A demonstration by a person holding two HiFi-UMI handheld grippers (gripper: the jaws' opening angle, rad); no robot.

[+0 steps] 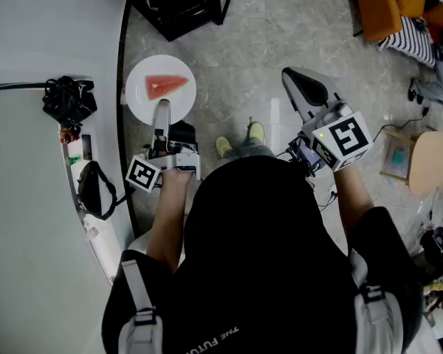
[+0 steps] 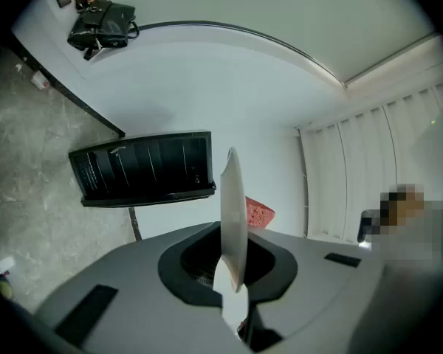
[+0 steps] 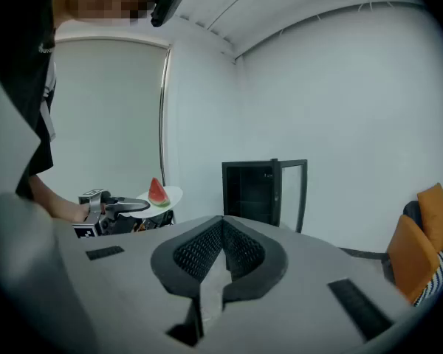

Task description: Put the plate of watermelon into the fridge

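A white plate [image 1: 145, 94] carries a red watermelon wedge [image 1: 165, 86] over the grey stone floor. My left gripper [image 1: 162, 109] is shut on the plate's near rim. In the left gripper view the plate [image 2: 232, 212] stands edge-on between the jaws, with the watermelon [image 2: 258, 213] behind it. The black fridge [image 1: 179, 2] stands just beyond the plate, its door open; it also shows as the fridge [image 2: 144, 168] and the fridge [image 3: 255, 190]. My right gripper [image 1: 304, 88] hangs to the right, shut and empty, its tips [image 3: 223, 226] touching.
A curved white counter [image 1: 29, 198] runs along the left, with a black bundle of gear [image 1: 69, 99] and a black pouch [image 1: 93, 188] on it. An orange seat [image 1: 387, 2], striped cloth [image 1: 411, 39] and a cardboard box [image 1: 399, 155] lie at the right.
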